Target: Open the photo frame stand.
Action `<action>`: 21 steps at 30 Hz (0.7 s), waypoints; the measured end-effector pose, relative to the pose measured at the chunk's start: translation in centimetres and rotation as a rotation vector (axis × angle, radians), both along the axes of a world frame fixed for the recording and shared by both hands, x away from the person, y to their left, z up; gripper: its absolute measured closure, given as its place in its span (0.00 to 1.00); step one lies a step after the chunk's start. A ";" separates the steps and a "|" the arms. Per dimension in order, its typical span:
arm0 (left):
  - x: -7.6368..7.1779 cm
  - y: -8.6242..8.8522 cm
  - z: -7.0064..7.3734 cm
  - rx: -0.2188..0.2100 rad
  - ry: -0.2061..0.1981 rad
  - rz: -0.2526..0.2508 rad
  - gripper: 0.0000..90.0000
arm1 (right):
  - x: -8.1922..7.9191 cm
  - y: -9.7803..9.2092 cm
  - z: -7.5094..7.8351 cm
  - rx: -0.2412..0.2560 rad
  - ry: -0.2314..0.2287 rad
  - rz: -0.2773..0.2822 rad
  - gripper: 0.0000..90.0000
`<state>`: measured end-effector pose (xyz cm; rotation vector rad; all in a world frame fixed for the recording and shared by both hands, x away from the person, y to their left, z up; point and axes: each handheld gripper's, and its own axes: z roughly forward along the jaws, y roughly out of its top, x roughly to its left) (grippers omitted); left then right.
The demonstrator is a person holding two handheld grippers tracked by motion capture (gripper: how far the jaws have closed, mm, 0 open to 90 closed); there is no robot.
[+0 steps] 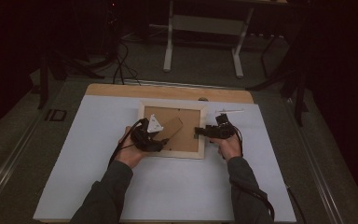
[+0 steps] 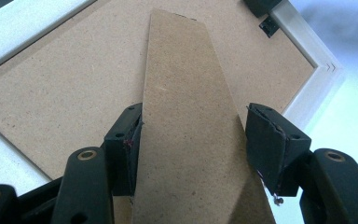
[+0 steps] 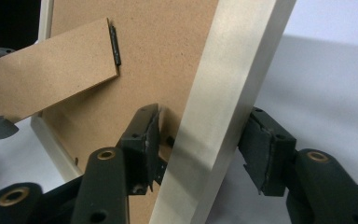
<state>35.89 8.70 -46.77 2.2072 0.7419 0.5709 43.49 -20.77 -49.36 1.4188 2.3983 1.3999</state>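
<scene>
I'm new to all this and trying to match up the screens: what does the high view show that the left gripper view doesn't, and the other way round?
High view alone: the whole white table, the person's forearms, both claws at the picture frame, and the dim floor behind.

Left gripper view alone: close up, the left claw with its jaws either side of the brown stand flap, a gap showing at one side.

Both share: the frame lying face down, its brown backing board and pale rim.

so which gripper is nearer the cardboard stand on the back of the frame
Left. The left gripper has its fingers on either side of the cardboard stand. The right gripper is off at the frame's side rail, its fingers straddling that rail.
</scene>
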 end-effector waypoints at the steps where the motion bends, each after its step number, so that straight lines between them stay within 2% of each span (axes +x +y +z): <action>1: 0.0 0.0 0.0 0.001 -0.007 0.001 0.47 | 0.0 0.0 0.1 0.006 -0.003 -0.004 0.57; 5: 0.1 0.1 0.1 -0.001 -0.022 0.010 0.47 | -0.1 -0.1 0.3 0.016 -0.022 -0.024 0.62; 7: 0.2 0.1 0.1 0.004 -0.019 0.010 0.47 | -0.1 -0.1 0.2 0.018 -0.025 -0.030 0.62; 12: 0.3 0.3 0.2 -0.022 0.004 0.011 0.47 | -0.4 -0.2 0.0 0.031 -0.036 -0.034 0.62; 17: 0.9 1.1 0.4 -0.146 0.089 0.018 0.50 | -0.5 -0.2 0.0 0.037 -0.041 -0.035 0.62; 19: 1.2 1.6 0.4 -0.214 0.138 0.037 0.56 | -0.6 -0.3 -0.1 0.039 -0.042 -0.036 0.62; 21: 1.7 2.2 0.4 -0.306 0.204 0.037 0.58 | -0.6 -0.4 -0.2 0.043 -0.042 -0.036 0.62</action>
